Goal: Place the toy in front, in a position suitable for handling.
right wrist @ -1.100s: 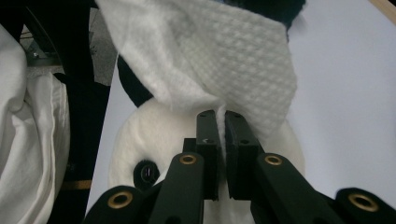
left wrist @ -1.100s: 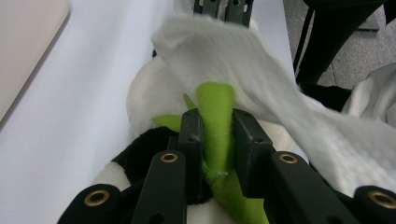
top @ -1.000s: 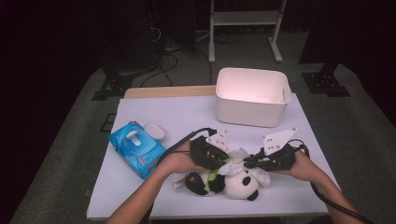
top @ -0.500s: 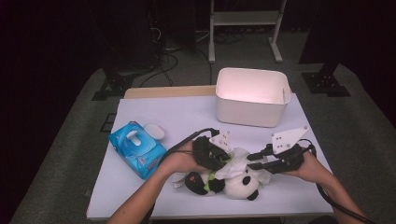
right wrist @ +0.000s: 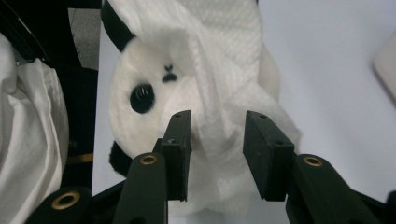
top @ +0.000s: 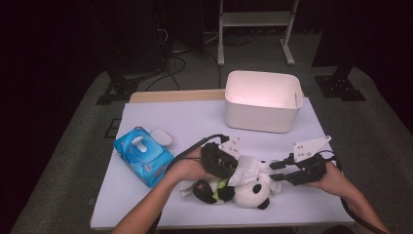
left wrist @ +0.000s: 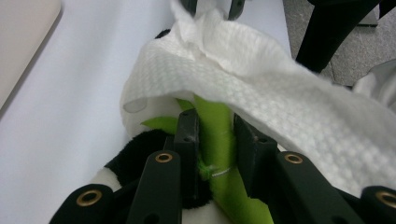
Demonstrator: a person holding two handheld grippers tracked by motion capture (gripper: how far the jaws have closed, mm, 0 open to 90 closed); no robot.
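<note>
A panda plush (top: 246,192) lies on its back near the front edge of the white table (top: 185,122), with a white wipe (top: 251,169) draped over its body. In the left gripper view my left gripper (left wrist: 215,128) is shut on the plush's green bamboo stalk (left wrist: 212,112), under the wipe (left wrist: 261,88). From above, the left gripper (top: 228,168) sits at the plush's left side. My right gripper (top: 273,171) is open at the plush's right. In its own view the right gripper (right wrist: 217,126) straddles a fold of the wipe (right wrist: 219,93) beside the panda's face (right wrist: 140,100) without pinching it.
A white bin (top: 263,100) stands at the back right of the table. A blue pack of wipes (top: 142,153) with its round white lid (top: 160,137) open lies at the left. A wooden board (top: 175,96) runs along the far edge.
My right gripper has drawn back to the right, a little away from the plush. The left gripper has stayed clamped on the bamboo stalk.
</note>
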